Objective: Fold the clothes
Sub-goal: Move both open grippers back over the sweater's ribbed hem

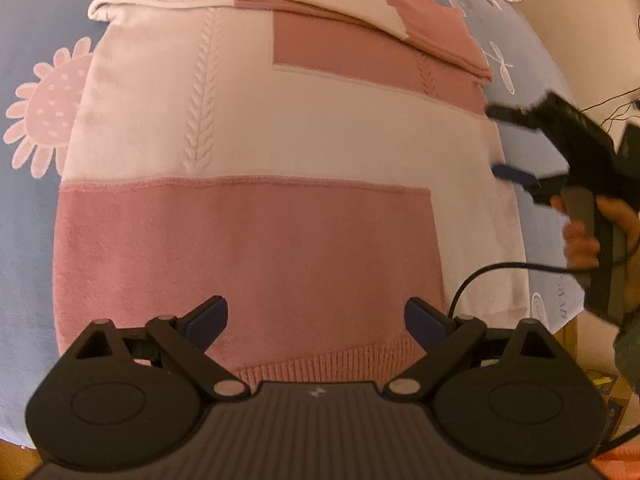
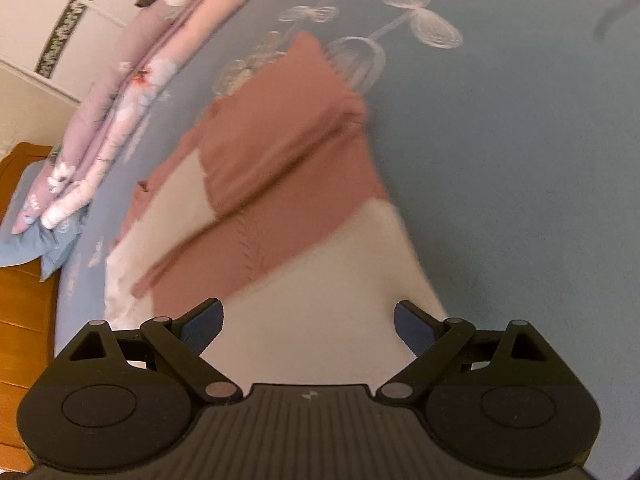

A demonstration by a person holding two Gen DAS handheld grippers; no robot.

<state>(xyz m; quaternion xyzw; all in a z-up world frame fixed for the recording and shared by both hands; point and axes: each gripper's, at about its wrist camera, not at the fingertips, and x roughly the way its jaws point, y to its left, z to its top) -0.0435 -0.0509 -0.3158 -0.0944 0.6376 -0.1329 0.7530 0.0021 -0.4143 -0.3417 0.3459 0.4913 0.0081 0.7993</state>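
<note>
A pink and cream knit sweater (image 1: 256, 128) lies flat on a blue bed sheet (image 1: 24, 208), its sleeves folded across the upper body. My left gripper (image 1: 316, 322) hovers open over the ribbed pink hem (image 1: 320, 364), nothing between its fingers. At the sweater's right edge my right gripper (image 1: 496, 140) appears, open, held by a hand (image 1: 588, 240). In the right wrist view the right gripper (image 2: 308, 326) is open above the sweater's cream side panel (image 2: 312, 300), with the folded pink sleeve (image 2: 288, 160) ahead; that view is blurred.
The blue sheet (image 2: 520, 200) carries flower prints. A folded floral quilt (image 2: 120, 112) and pillows lie along the far side, by a wooden headboard (image 2: 24, 264). A black cable (image 1: 500, 272) trails near the right gripper. Boxes sit on the floor at lower right (image 1: 612, 396).
</note>
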